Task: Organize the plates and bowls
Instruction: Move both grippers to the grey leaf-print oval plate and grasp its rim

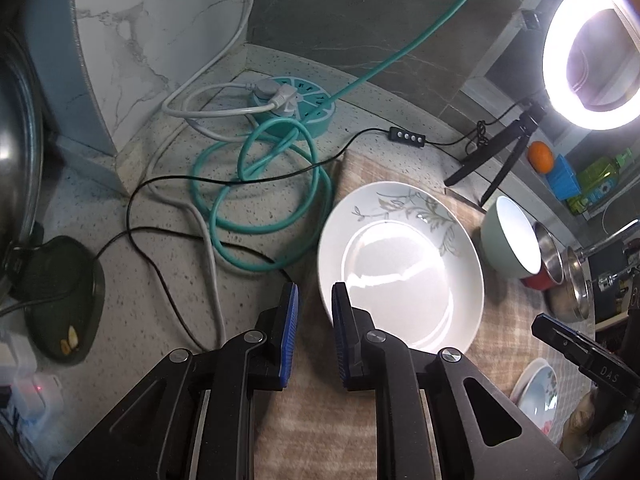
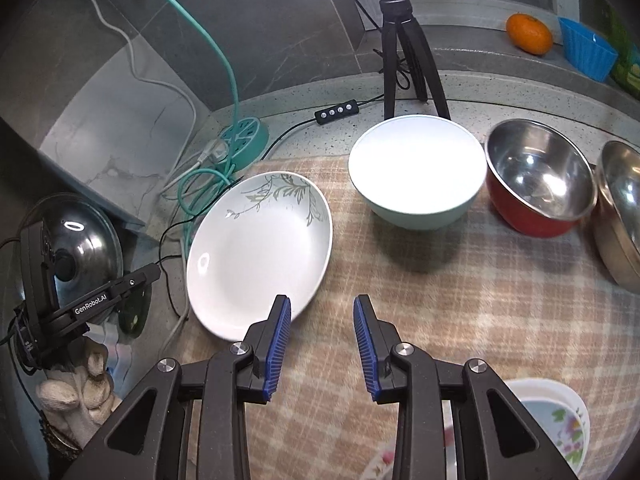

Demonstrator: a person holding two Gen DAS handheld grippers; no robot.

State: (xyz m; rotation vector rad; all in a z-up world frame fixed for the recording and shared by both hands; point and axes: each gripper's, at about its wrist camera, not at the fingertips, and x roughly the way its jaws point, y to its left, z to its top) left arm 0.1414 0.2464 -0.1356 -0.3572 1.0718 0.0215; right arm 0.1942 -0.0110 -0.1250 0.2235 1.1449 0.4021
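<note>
Left gripper point(image 1: 314, 334): jaws narrow, empty, near plate point(image 1: 400, 268) rim.
Right gripper point(image 2: 322, 348): jaws parted, empty.
Green bowl point(image 2: 416, 172): right of plate, on checked cloth point(image 2: 400, 272).

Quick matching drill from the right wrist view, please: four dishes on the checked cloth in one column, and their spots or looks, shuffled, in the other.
1. leaf-print plate
2. pale green bowl
3. red steel bowl
4. flower-print bowl

a. metal inside
b. bottom right corner, partly hidden
c. far left of the cloth
d. in front of the tripod

Pairs: 1-c, 2-d, 3-a, 4-b
</note>
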